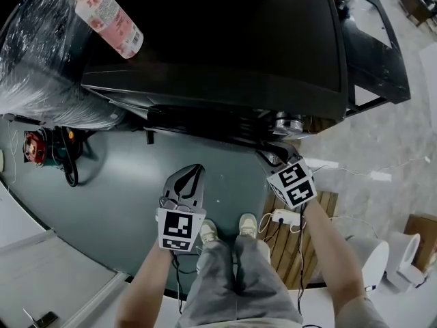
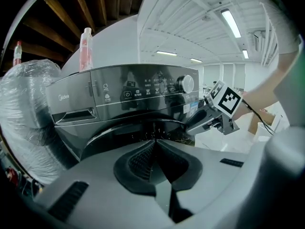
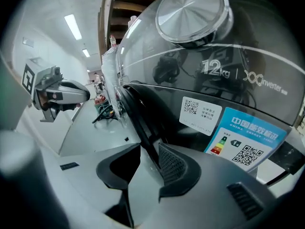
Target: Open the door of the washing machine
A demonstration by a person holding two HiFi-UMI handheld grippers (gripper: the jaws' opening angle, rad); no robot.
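Note:
The dark front-loading washing machine (image 1: 205, 46) stands in front of me, its panel (image 2: 133, 92) and round knob (image 3: 190, 13) facing me. My right gripper (image 1: 276, 152) is at the right side of the round door (image 2: 124, 132). The door's dark rim (image 3: 138, 113) runs down between its jaws (image 3: 149, 152), which are shut on it. My left gripper (image 1: 196, 169) hangs lower, out in front of the door, shut with nothing between its pads (image 2: 155, 144). It touches nothing. Each gripper shows in the other's view: right gripper (image 2: 209, 118), left gripper (image 3: 62, 92).
A pink bottle (image 1: 109, 16) lies on the machine's top. A bulky plastic-wrapped thing (image 1: 41, 53) stands to the left. A red tool with cables (image 1: 34, 147) lies on the floor. A wooden pallet (image 1: 293, 238) and a power strip (image 1: 283, 217) are beside my feet (image 1: 208, 232).

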